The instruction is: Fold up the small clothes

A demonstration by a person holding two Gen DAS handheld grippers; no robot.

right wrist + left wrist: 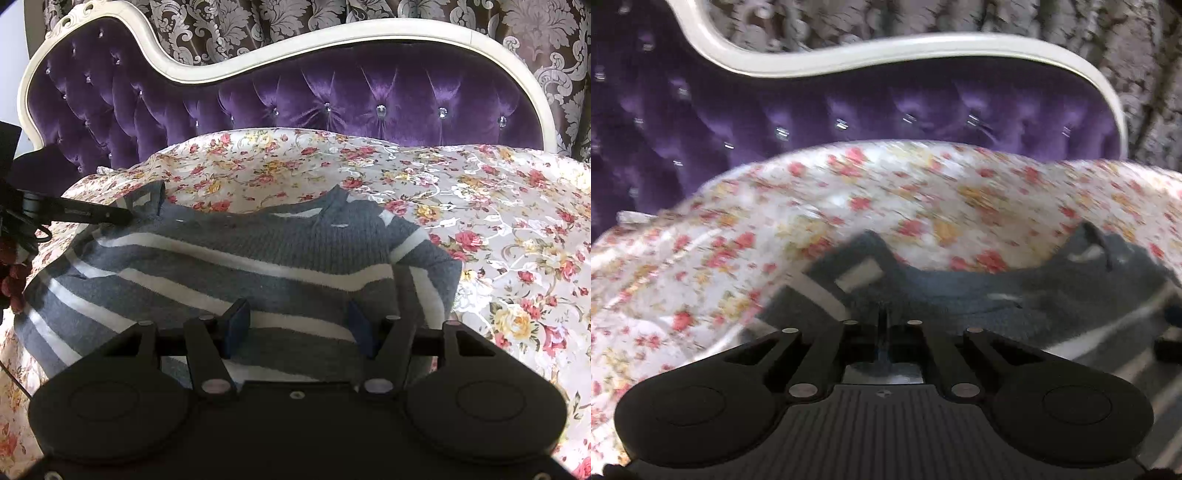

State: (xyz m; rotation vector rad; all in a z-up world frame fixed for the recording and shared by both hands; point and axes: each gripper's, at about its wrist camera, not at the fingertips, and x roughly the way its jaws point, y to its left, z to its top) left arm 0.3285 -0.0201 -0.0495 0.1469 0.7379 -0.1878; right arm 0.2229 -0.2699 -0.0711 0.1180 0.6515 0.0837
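- The left gripper (123,217) has its fingers clenched tight, and in the right wrist view its tip meets the sweater's (229,258) far left shoulder, apparently pinching the knit there; the left wrist view is too blurred to confirm the bite.
- The right gripper (295,326) hangs released above the lower stripes, fingers (236,321) apart, holding nothing.
- The sweater lies spread on the floral bedspread (498,229), collar toward the purple headboard (332,92).
- I'd carry the pinched shoulder low and slowly across, using the right gripper to pin the body so the stripes stay square.
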